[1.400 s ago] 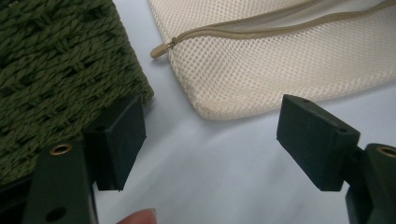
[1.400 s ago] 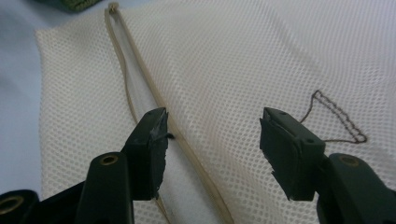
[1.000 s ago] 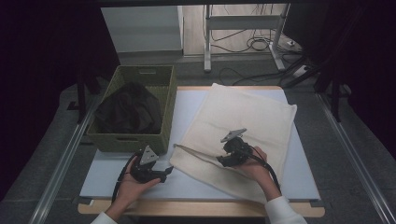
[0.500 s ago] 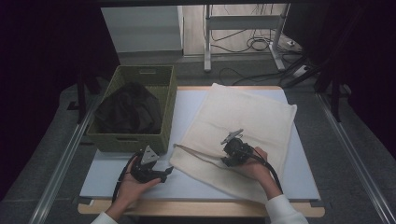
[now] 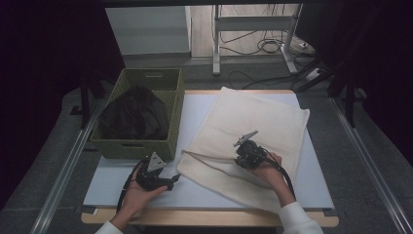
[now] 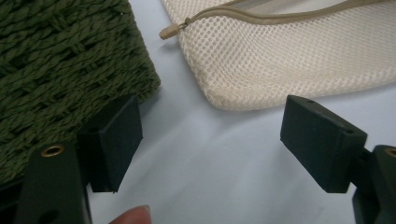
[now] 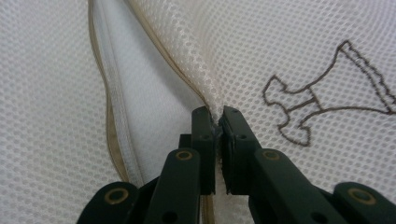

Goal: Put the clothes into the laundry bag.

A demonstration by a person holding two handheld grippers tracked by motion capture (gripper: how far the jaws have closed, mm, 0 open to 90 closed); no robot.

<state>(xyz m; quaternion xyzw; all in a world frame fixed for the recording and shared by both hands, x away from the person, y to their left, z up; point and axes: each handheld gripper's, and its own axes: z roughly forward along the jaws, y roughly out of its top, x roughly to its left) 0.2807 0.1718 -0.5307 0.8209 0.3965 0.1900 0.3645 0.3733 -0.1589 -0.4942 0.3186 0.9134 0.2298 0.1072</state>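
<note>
While the right gripper (image 5: 242, 155) rests on the mesh bag (image 5: 253, 131), its fingers (image 7: 204, 140) are pinched together on a fold of the bag's top layer, just beside the open zip (image 7: 108, 116). The bag is cream, lies flat across the middle and right of the worktop (image 5: 195, 105), and bears a brown stitched figure (image 7: 322, 100) right of the pinched fold in the right gripper view. Its zip edge runs along the near left side, with the zip pull (image 6: 169, 31) at the left corner, lying on the worktop. The left gripper (image 5: 171, 181) sits low at the near left, just off that corner of the bag, its fingers (image 6: 116, 135) spread wide with nothing between them, the pale worktop showing in the gap. A green woven basket (image 5: 176, 97) stands at the far left, touching or nearly touching the bag's edge, with dark cloth (image 5: 131, 112) heaped inside. The left fingers are close to the basket's near corner.
</note>
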